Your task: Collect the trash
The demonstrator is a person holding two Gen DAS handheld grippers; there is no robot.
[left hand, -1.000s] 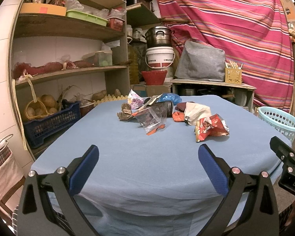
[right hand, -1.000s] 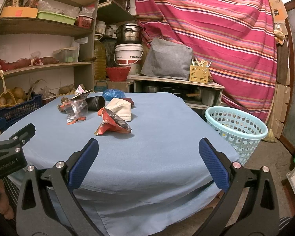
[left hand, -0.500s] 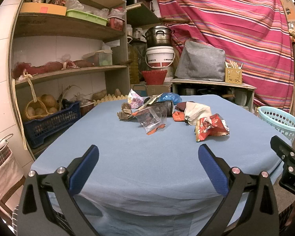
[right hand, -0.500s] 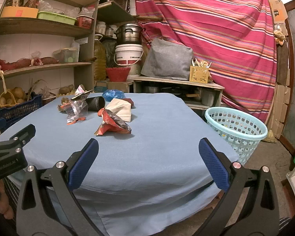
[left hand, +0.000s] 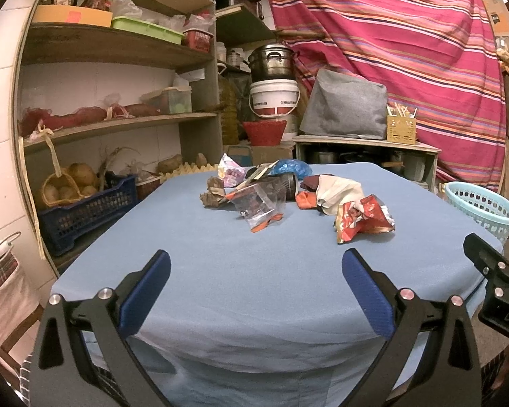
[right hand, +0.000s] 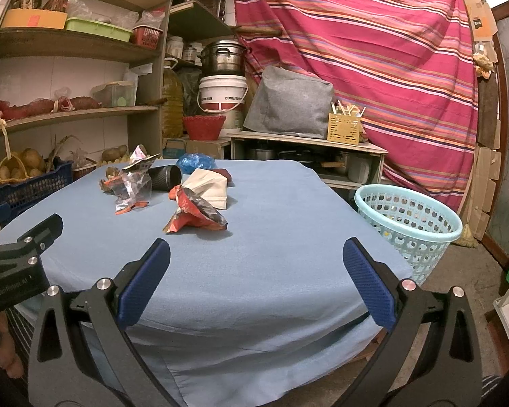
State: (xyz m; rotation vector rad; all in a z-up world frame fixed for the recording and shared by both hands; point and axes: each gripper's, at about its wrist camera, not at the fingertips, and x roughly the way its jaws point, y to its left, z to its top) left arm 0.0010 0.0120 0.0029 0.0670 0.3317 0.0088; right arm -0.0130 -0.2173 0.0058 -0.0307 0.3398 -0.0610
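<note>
A heap of trash lies on the far half of a table under a blue cloth (left hand: 254, 271) (right hand: 271, 237). Nearest is a crumpled red snack bag (left hand: 361, 218) (right hand: 193, 215). Behind it sit a white paper bag (left hand: 337, 191) (right hand: 210, 186), a clear plastic bag (left hand: 259, 205) (right hand: 132, 191), a dark can on its side (right hand: 164, 177) and a blue plastic wad (left hand: 293, 168) (right hand: 195, 161). My left gripper (left hand: 254, 271) and right gripper (right hand: 256, 261) both hover open over the table's near edge, holding nothing. A light blue basket (right hand: 410, 224) (left hand: 482, 208) stands on the floor right of the table.
Wooden shelves (left hand: 112, 122) with crates, potatoes and boxes line the left side. A low bench (right hand: 305, 142) with a grey bag, buckets and pots stands behind the table before a striped red curtain (right hand: 373, 51). Open floor lies beyond the basket.
</note>
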